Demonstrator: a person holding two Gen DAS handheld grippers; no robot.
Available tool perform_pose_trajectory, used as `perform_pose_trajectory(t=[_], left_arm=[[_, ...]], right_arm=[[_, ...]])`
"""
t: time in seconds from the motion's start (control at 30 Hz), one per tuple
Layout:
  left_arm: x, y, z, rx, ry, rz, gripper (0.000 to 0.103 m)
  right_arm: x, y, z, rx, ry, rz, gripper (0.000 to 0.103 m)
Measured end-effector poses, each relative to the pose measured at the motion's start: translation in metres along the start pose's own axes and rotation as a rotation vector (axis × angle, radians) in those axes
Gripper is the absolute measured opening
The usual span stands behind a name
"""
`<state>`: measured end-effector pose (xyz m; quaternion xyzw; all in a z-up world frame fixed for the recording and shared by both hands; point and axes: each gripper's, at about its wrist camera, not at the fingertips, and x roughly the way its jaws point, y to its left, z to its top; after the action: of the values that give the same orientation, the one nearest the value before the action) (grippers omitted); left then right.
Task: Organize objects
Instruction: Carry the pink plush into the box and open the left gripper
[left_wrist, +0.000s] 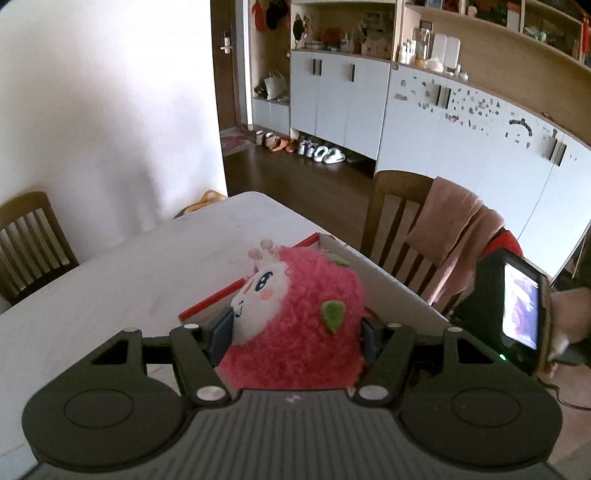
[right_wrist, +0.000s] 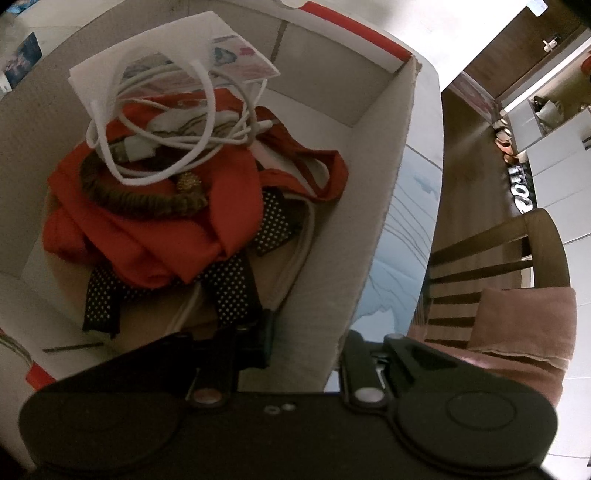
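In the left wrist view my left gripper (left_wrist: 295, 328) is shut on a pink fluffy plush toy (left_wrist: 299, 325) with a white face and green leaf patches, held just before the cardboard box (left_wrist: 388, 284). In the right wrist view my right gripper (right_wrist: 306, 339) straddles the box's right wall (right_wrist: 373, 236), one finger inside and one outside, pinching it. Inside the box lie a red cloth (right_wrist: 155, 236), a white coiled cable (right_wrist: 166, 122), a brown braided band (right_wrist: 144, 203), a black dotted strap (right_wrist: 236, 288) and a white paper sheet (right_wrist: 155, 48).
The box stands on a white table (left_wrist: 147, 266). Wooden chairs stand at the left (left_wrist: 29, 240) and right, the right one (left_wrist: 399, 221) draped with a pink towel (left_wrist: 454, 229). White cabinets (left_wrist: 343, 96) and shoes (left_wrist: 325, 151) lie beyond on the wooden floor.
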<state>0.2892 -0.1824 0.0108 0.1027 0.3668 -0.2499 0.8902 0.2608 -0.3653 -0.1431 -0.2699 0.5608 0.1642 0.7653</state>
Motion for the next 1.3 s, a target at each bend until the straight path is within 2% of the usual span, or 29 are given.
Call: perform_pose_trajectory(t=[0.23, 0.43, 0.6, 0.8, 1.0, 1.2, 1.3], left_arm=[[0.052, -0.003, 0.016, 0.015, 0.072, -0.01, 0.066], [0.095, -0.013, 0.003, 0.056, 0.177, 0.011, 0.066], [0.113, -0.012, -0.005, 0.054, 0.224, 0.021, 0.066], [0.119, -0.013, -0.006, 0.057, 0.241, 0.014, 0.069], [0.117, -0.009, -0.007, 0.035, 0.235, 0.013, 0.076], [0.098, -0.004, -0.012, 0.019, 0.187, 0.012, 0.077], [0.084, -0.002, -0.014, 0.016, 0.167, 0.013, 0.08]], right_arm=[[0.002, 0.0, 0.001, -0.003, 0.004, 0.006, 0.016], [0.002, 0.0, 0.002, -0.007, 0.006, 0.006, 0.016], [0.003, 0.001, 0.001, -0.009, 0.005, 0.005, 0.016], [0.004, 0.001, 0.001, -0.008, 0.007, 0.007, 0.016], [0.004, 0.002, 0.001, -0.01, 0.004, 0.008, 0.016], [0.004, 0.001, 0.001, -0.011, 0.003, 0.007, 0.016], [0.004, 0.002, 0.001, -0.017, 0.003, 0.004, 0.016]])
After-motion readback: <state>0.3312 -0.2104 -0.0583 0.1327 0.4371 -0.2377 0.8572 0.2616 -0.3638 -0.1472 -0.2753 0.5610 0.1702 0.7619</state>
